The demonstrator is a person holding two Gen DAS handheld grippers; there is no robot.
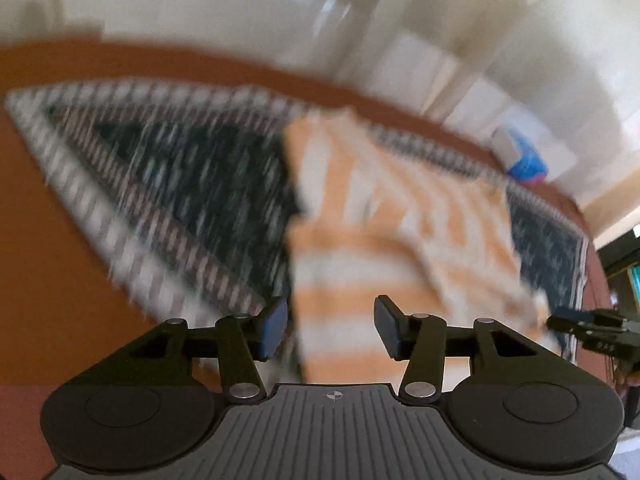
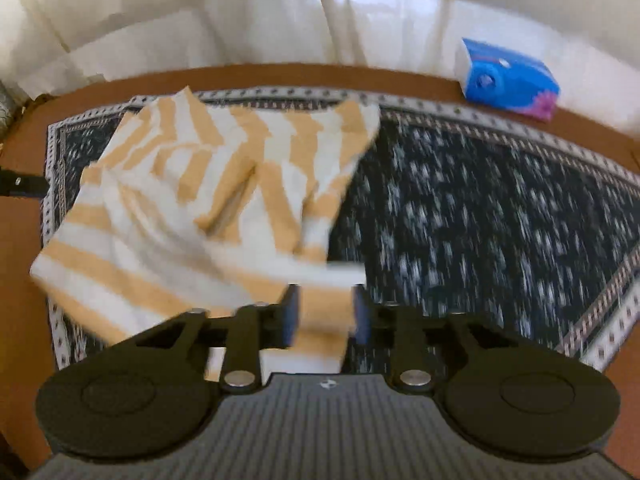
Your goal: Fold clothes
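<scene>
Nearest to us in the left wrist view, our left tool [image 1: 331, 326] stands wide, its blue rubber pads apart, with the hem of the striped shirt [image 1: 384, 232] lying between and below them; through the blur we cannot tell whether either pad touches the cloth. In the right wrist view, our right tool [image 2: 326, 312] is narrower, its pads flanking a strip of the striped shirt [image 2: 192, 200]'s edge; a gap shows and we cannot tell if the fabric is pinched.

The shirt is soft knit with broad orange and white bands, rumpled and partly doubled over itself, with ridged folds across its middle. It lies on a patterned mat [image 2: 480, 208], dark navy with pale flecks and a border of small grey and white checks, flat and rectangular. The mat covers a smooth brown bench [image 2: 24, 280].

Farther off, near the bench's far edge, sits a glossy blue tissue box [image 2: 508, 80], well apart from the shirt. Behind hang pale curtains [image 2: 280, 20].
</scene>
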